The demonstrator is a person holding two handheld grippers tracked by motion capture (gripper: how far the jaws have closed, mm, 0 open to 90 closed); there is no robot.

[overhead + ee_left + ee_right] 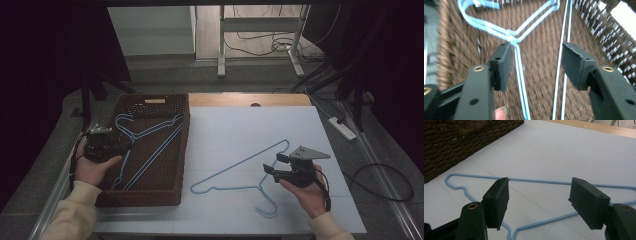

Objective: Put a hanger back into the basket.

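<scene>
Fingers spread over blue hanger, wicker basket nr, hangers inside

White surface with a wood strip along its far edge. Beyond it: grey floor, white metal desk legs, loose dark cables. Right of the surface, what looks like a white power strip; black cable loop.

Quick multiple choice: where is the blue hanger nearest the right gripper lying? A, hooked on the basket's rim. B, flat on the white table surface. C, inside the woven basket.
B: the blue hanger lies flat on the white table surface, right of the basket.
</scene>
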